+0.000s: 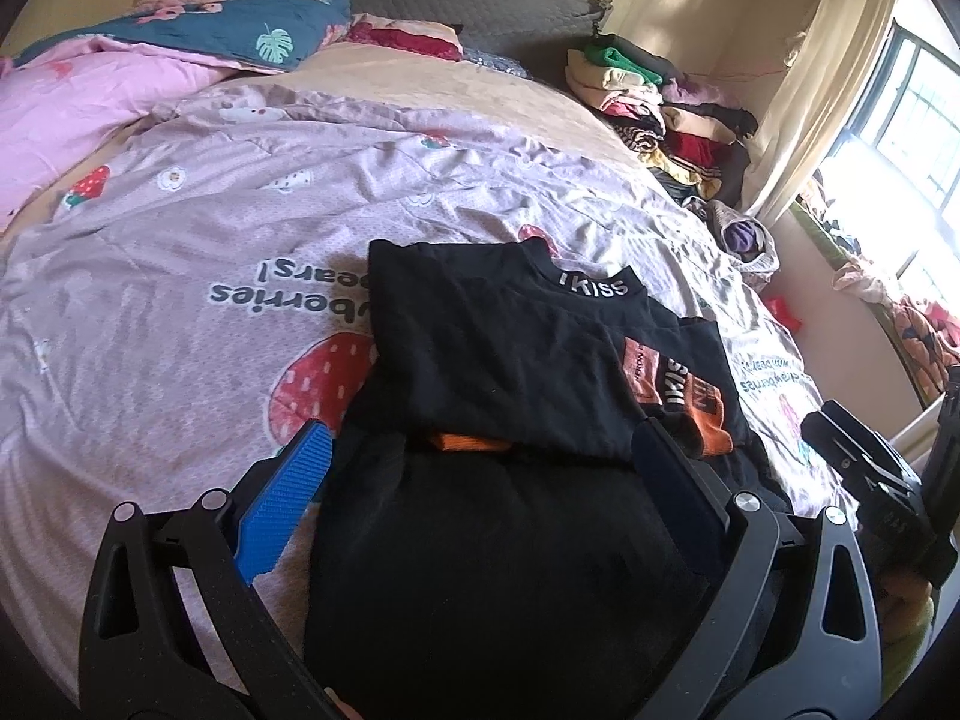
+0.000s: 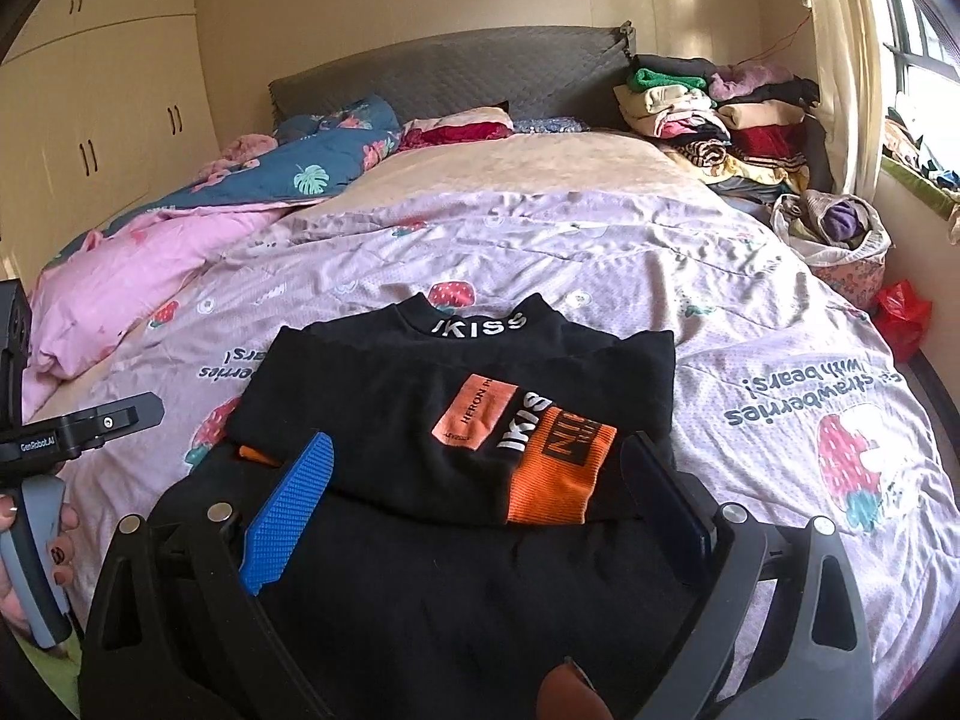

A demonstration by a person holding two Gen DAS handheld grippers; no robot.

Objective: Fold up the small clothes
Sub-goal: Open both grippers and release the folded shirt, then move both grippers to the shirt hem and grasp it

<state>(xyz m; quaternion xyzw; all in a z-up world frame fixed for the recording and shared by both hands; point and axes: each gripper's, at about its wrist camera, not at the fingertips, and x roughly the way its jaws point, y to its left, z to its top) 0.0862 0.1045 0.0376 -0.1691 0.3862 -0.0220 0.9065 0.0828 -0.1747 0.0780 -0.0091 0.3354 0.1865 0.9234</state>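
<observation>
A wide bed fills the room, covered by a lilac strawberry-print sheet (image 2: 630,276) that lies mostly bare to the left of the work and beyond it, up to a tan blanket (image 2: 510,171) and grey headboard (image 2: 456,69). On the near part of the sheet lies the black shirt (image 2: 420,402), its sleeves turned in over the body, collar lettering facing away and an orange cuff (image 2: 558,468) lying across the fold line; its lower half spreads toward the cameras. The left gripper (image 1: 480,450) hangs over the shirt's near left edge with its blue-padded fingers (image 1: 288,492) spread wide, nothing between them. The right gripper (image 2: 480,468) is likewise spread above the near right part, straddling the cuff without pinching cloth. A pink quilt (image 2: 138,276) and teal floral quilt (image 2: 312,162) are bunched along the far left edge; stacked folded clothes (image 2: 720,114) and a bag of garments (image 2: 834,228) crowd the far right corner by the curtain (image 2: 840,60).
</observation>
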